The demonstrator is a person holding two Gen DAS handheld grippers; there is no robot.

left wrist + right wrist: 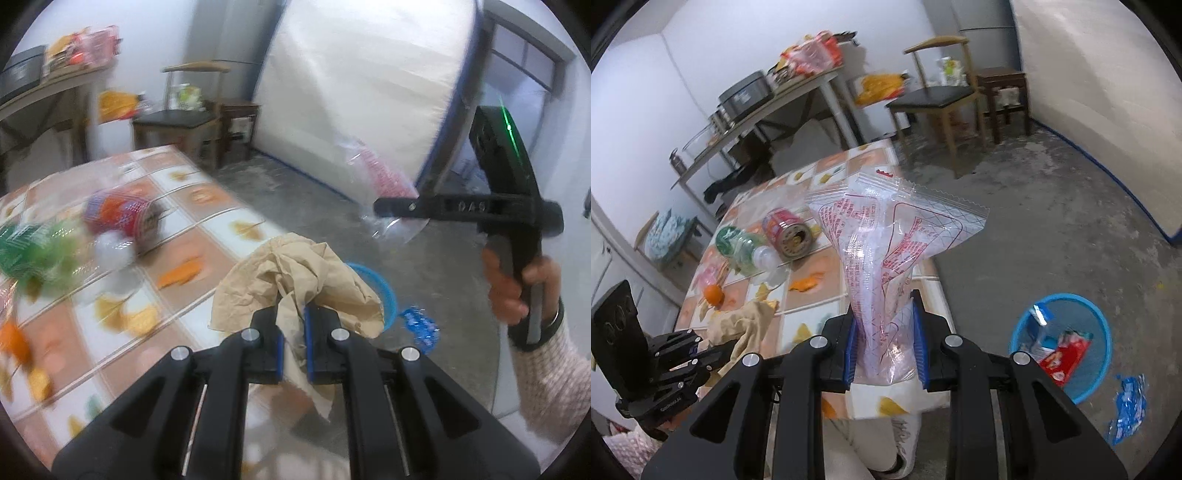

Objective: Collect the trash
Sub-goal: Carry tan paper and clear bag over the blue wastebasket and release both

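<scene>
Paper wad (295,280): matt, crumpled brown. Bag (886,251): clear glossy plastic, red print. Counter (207,221): glossy cloth cover. Floor (1034,221): rough concrete. Basket (1102,332): blue plastic.

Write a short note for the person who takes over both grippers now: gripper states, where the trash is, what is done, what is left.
Left gripper: shut on crumpled brown paper.
Right gripper: shut on clear plastic bag.
Blue basket on the floor already holds a few wrappers; a blue wrapper lies beside it.
On the table: can, plastic bottle, orange, peel.
Left: drop both held items in the basket, then collect the rest.
</scene>
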